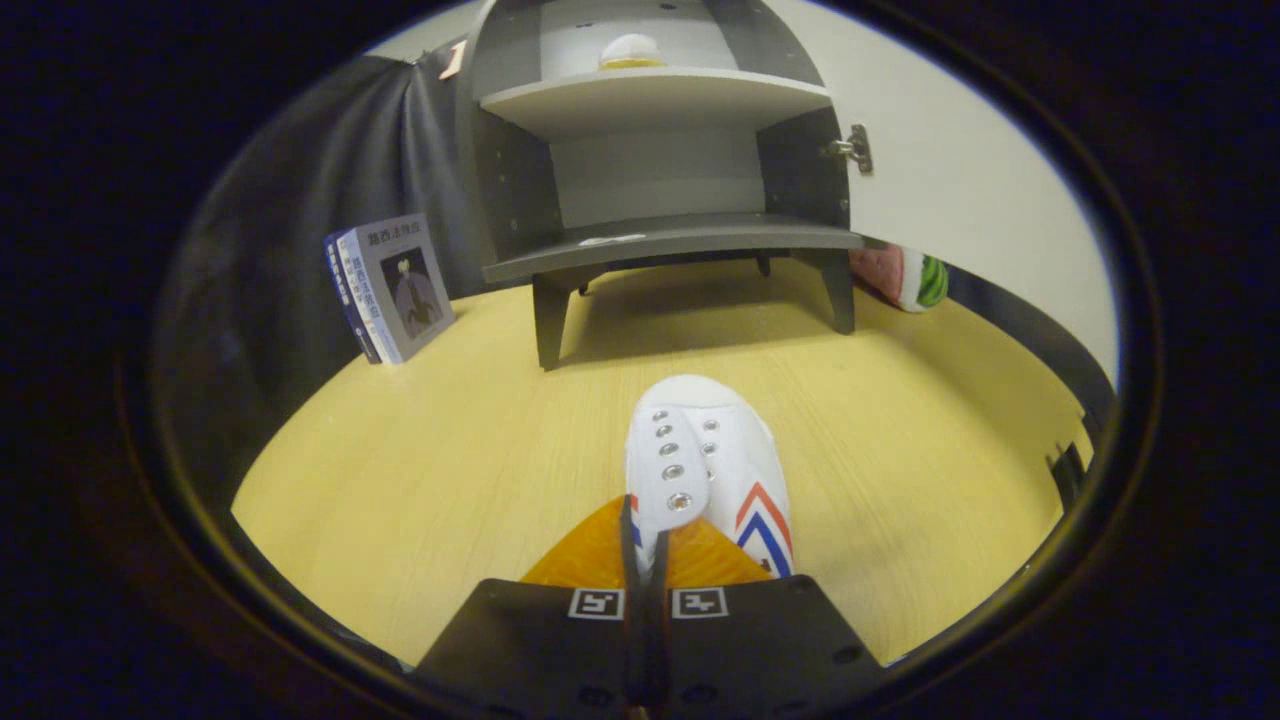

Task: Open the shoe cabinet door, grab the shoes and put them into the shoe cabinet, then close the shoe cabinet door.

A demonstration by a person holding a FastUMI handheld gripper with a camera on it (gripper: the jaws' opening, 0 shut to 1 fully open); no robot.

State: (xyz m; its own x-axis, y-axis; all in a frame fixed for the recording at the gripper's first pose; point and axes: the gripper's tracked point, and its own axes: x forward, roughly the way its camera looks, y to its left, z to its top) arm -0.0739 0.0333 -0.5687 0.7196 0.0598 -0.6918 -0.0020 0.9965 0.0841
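The tool (647,560) is clamped on a white shoe (705,470) — its fingers pinch the tongue, toe pointing ahead over the counter (420,450). Beyond it stands the cabinet (660,180), door (960,170) open, with books (390,288) off to its left.

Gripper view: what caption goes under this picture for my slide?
Hand-held gripper shut on a white shoe, carrying it toward the open shoe cabinet.
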